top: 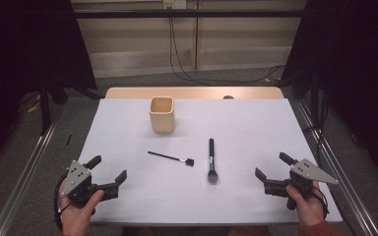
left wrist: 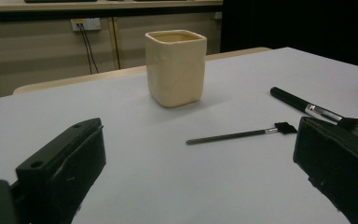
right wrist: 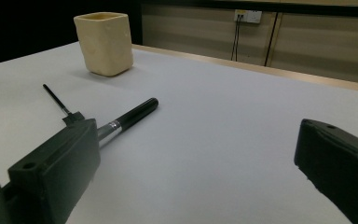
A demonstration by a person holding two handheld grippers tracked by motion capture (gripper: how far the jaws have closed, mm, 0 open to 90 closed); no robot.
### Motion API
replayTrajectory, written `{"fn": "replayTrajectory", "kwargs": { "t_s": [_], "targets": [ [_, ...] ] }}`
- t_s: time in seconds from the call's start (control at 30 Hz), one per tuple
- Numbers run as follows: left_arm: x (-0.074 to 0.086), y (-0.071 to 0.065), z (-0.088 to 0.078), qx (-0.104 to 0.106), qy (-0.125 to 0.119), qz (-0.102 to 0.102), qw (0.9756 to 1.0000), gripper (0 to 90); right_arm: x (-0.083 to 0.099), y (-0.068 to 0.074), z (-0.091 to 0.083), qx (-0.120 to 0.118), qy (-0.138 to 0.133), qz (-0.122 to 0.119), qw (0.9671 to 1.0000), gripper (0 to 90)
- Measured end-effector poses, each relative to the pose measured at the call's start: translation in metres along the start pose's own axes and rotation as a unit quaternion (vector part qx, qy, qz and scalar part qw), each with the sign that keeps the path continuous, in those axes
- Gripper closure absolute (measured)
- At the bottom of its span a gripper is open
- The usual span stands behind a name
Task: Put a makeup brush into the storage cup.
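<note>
Pale lilac-white sheet (top: 256,196) covers a light wooden tabletop (top: 128,92). Behind: beige panelled wall (top: 128,34), white wall socket (top: 173,4), black cables (top: 177,59) trailing onto grey carpet floor (top: 78,113).

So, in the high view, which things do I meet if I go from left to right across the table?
Left gripper → thin small brush → big soft brush → right gripper. The cream cup stands farther back, above the thin brush.
</note>
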State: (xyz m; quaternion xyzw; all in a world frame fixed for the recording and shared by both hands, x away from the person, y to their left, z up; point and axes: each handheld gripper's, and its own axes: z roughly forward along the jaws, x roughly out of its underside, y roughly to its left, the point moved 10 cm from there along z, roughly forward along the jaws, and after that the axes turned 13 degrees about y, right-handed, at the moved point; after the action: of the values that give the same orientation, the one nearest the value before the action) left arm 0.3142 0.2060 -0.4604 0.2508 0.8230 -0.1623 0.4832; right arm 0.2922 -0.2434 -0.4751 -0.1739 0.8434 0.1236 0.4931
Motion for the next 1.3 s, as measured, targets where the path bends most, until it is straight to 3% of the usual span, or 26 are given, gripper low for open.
{"fn": "replayTrajectory", "kwargs": {
  "t_s": [0.3, 0.47, 0.73, 0.83, 0.9, 1.3],
  "targets": [
    [0.002, -0.002, 0.004, 0.01, 0.015, 0.008, 0.9998, 3.2, 0.001, -0.001, 0.003, -0.006, 0.003, -0.002, 1.0, 0.0],
    [0.001, -0.003, 0.005, 0.015, 0.012, -0.003, 0.9998, 3.2, 0.001, 0.002, 0.004, -0.01, 0.002, -0.002, 0.9999, 0.0],
    [-0.003, -0.012, 0.008, 0.027, 0.014, 0.018, 0.9994, 3.2, 0.0, 0.005, 0.003, -0.016, 0.001, -0.001, 0.9999, 0.0],
    [-0.006, -0.015, 0.009, 0.035, 0.01, 0.017, 0.9992, 3.2, 0.0, 0.007, 0.003, -0.016, 0.001, -0.004, 0.9999, 0.0],
    [-0.01, -0.017, 0.012, 0.033, 0.012, 0.027, 0.999, 3.4, -0.001, 0.008, 0.006, -0.018, 0.003, -0.004, 0.9998, 0.0],
    [-0.022, -0.02, 0.02, 0.04, 0.011, 0.026, 0.9988, 4.0, -0.002, 0.009, 0.01, -0.026, 0.005, -0.002, 0.9996, 0.0]
  ]
}}
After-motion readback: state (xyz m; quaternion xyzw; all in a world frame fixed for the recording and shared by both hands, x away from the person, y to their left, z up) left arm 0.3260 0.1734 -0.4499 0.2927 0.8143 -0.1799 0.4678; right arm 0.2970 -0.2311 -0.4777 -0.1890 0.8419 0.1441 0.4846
